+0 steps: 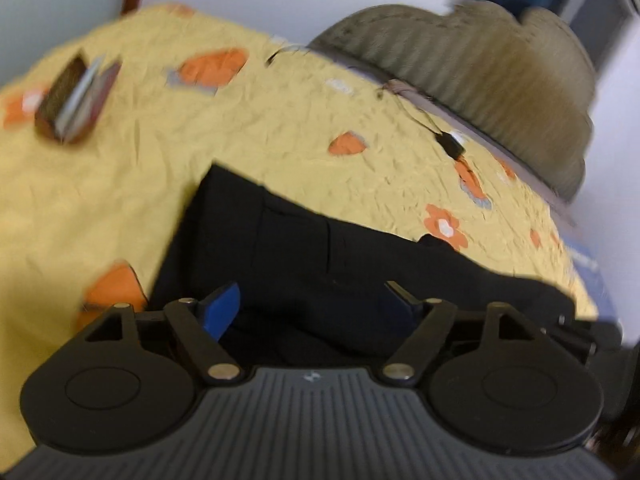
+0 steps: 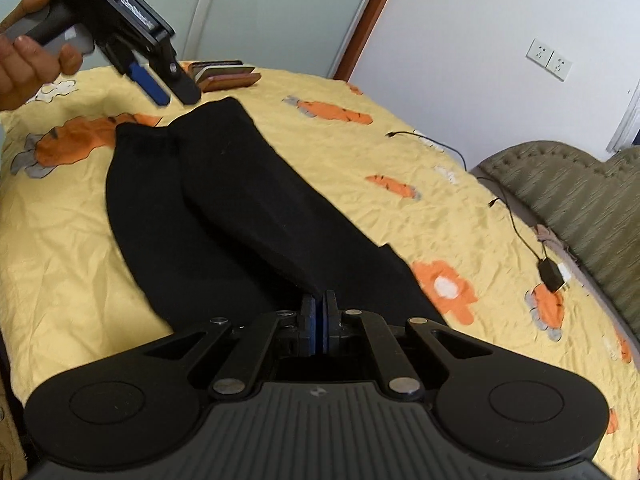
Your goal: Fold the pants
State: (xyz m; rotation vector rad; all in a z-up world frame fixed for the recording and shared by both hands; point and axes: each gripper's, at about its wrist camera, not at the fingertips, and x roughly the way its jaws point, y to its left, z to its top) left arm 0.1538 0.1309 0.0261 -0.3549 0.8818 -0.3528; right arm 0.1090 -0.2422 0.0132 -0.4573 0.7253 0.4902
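Observation:
Black pants (image 2: 224,208) lie on the yellow bedspread (image 2: 360,168), one leg folded over the other, leg ends pointing away. My right gripper (image 2: 319,300) is shut on the near edge of the pants at the waist end. My left gripper (image 2: 176,92) shows in the right wrist view, held in a hand above the far leg ends, open and empty. In the left wrist view the left gripper (image 1: 312,300) is open with its blue pads apart, just above the black pants (image 1: 304,248).
A stack of books or wallets (image 2: 224,74) lies at the far edge of the bed, also in the left view (image 1: 76,100). A black charger with cable (image 2: 550,274) lies at the right. An olive headboard (image 2: 580,200) borders the bed.

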